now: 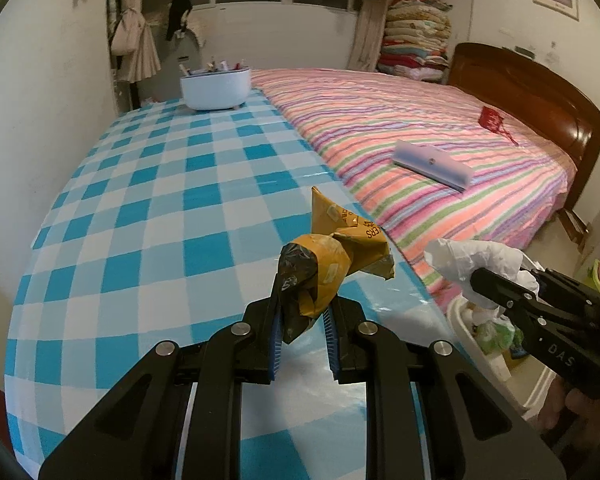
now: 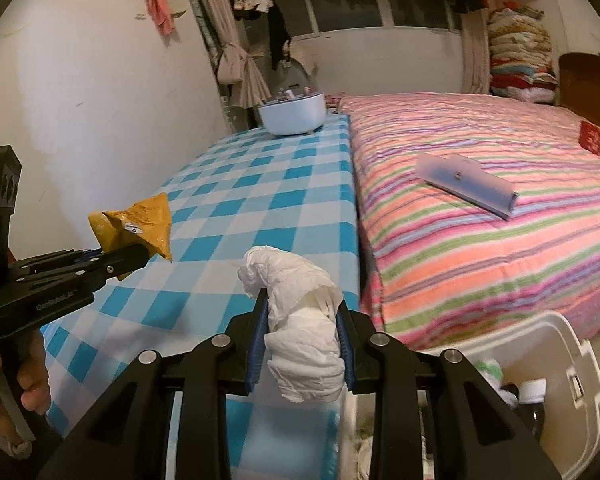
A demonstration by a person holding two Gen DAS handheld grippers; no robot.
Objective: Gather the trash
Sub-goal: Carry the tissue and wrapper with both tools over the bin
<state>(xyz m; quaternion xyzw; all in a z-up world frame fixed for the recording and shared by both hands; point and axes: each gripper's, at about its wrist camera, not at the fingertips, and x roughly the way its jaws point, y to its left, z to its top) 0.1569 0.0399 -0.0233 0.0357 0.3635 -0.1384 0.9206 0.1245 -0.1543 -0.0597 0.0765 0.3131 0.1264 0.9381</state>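
- Blue-and-white checked cloth covers the table (image 1: 140, 208), which stands against a striped bed (image 1: 420, 128); a white tub (image 1: 216, 88) of small items sits at the table's far end, and a pale flat case (image 1: 432, 164) lies on the bed.
- Left gripper (image 1: 300, 320) is pinched on a crumpled yellow-brown wrapper (image 1: 332, 256) with a dark inner lining; the wrapper is off the cloth, its long axis running up and away from the jaws.
- Right gripper (image 2: 304, 336) is clamped on a wad of white tissue (image 2: 300, 320), which bulges out above and below the pads and hangs clear of the table.
- White bin (image 2: 580, 376) stands on the floor by the table's near corner and the foot of the bed, open-topped, with some rubbish already inside.
- From the right gripper the bin lies low and to the right, close under it; in the left wrist view the tissue sits almost over the bin's rim (image 1: 460, 316).
- From the left gripper the bin lies further off to the right, beyond the table edge, with the right gripper between.
- Judgement: both pieces are picked up and only the drop remains; the right hand is nearer and would likely release first, the left needing to cross the table edge.
- Risk: the light tissue may cling to a pad, and the wrapper's stiff tail could catch the rim.
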